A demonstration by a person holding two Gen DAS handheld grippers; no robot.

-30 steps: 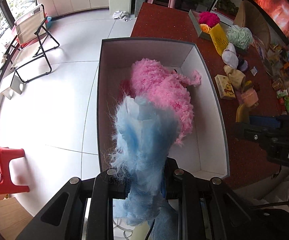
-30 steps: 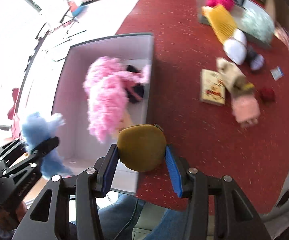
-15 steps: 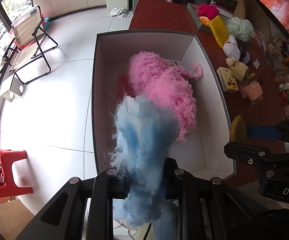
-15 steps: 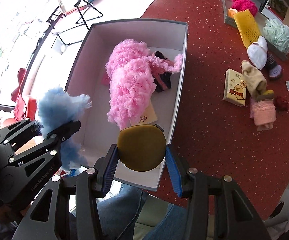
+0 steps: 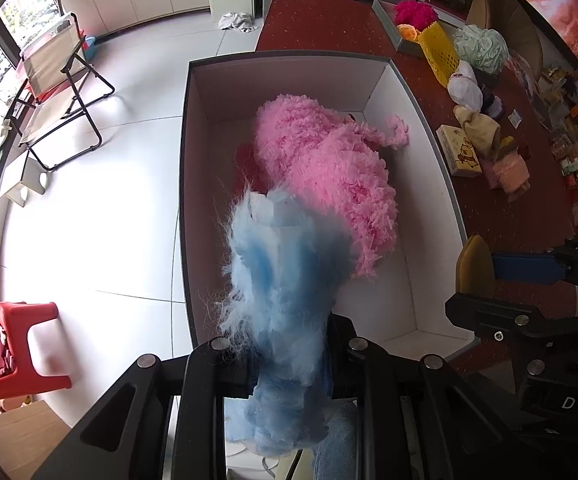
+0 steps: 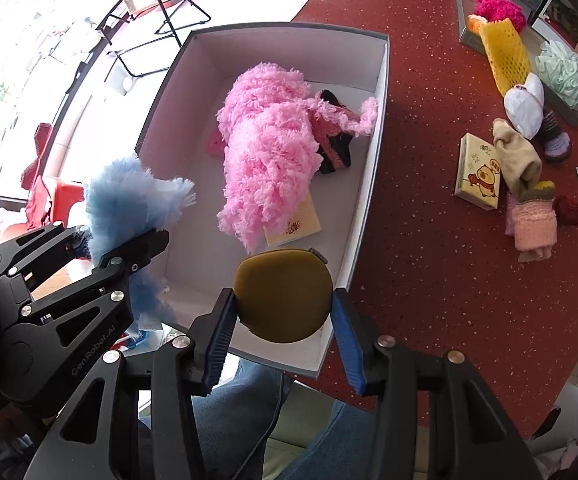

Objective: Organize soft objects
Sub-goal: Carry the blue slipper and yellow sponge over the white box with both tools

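A white open box point(image 5: 433, 184) point(image 6: 365, 184) stands at the edge of the red table, with a fluffy pink piece point(image 5: 329, 172) point(image 6: 273, 148) lying in it over a dark cloth point(image 6: 335, 156) and a yellow card point(image 6: 295, 224). My left gripper point(image 5: 289, 360) point(image 6: 125, 248) is shut on a fluffy light-blue piece point(image 5: 285, 280) point(image 6: 129, 200), held over the box's near left corner. My right gripper point(image 6: 283, 312) is shut on a round olive-brown pouch point(image 6: 285, 296) point(image 5: 475, 264) above the box's near right rim.
On the red table point(image 6: 429, 240) to the right lie a small cartoon box point(image 6: 479, 172), beige and pink socks point(image 6: 529, 216), a white cap point(image 6: 525, 104), a yellow mesh sleeve point(image 6: 505, 56), a mint puff point(image 6: 565, 72). A folding chair point(image 5: 57, 92) and red stool point(image 5: 17, 344) stand on the floor.
The right gripper with the pouch has shifted left toward the box, and its view has sharpened. The left gripper keeps the blue piece in nearly the same place.
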